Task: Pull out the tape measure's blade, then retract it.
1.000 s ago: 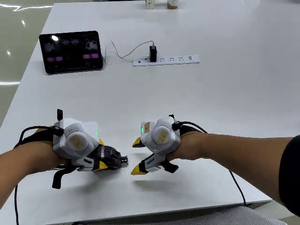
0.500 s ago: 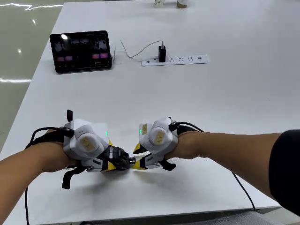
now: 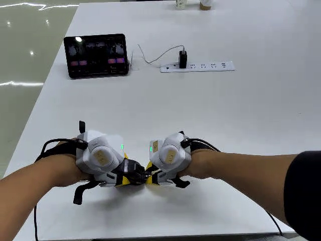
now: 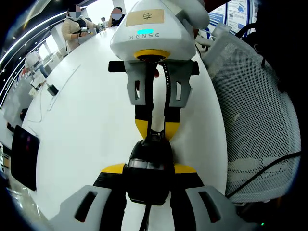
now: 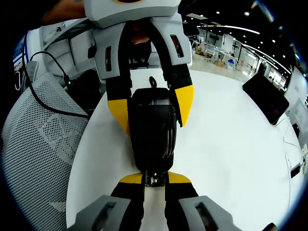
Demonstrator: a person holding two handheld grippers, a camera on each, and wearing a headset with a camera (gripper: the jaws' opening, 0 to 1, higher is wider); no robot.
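Note:
A black tape measure (image 3: pixel 134 172) lies low over the white table (image 3: pixel 210 125), near its front edge, between my two grippers. My left gripper (image 3: pixel 128 173) is shut on the case, its yellow-tipped jaws pressing both sides of the tape measure (image 4: pixel 149 175). From the opposite side my right gripper (image 3: pixel 149 178) meets it, jaws closed together. In the right gripper view the right gripper (image 5: pixel 155 179) pinches the metal hook end of the blade (image 5: pixel 154 180), right at the mouth of the case (image 5: pixel 151 130). No length of blade is visible outside the case.
A dark tablet (image 3: pixel 96 55) stands at the back left. A white power strip (image 3: pixel 198 66) with a black plug and cable lies behind the middle. Two cups (image 3: pixel 181 4) sit at the far edge. A mesh chair (image 4: pixel 255 120) is beside the table's front edge.
The right gripper, open and apart a second ago, has moved left to the tape measure and shut on its blade tip. The left gripper kept hold of the case.

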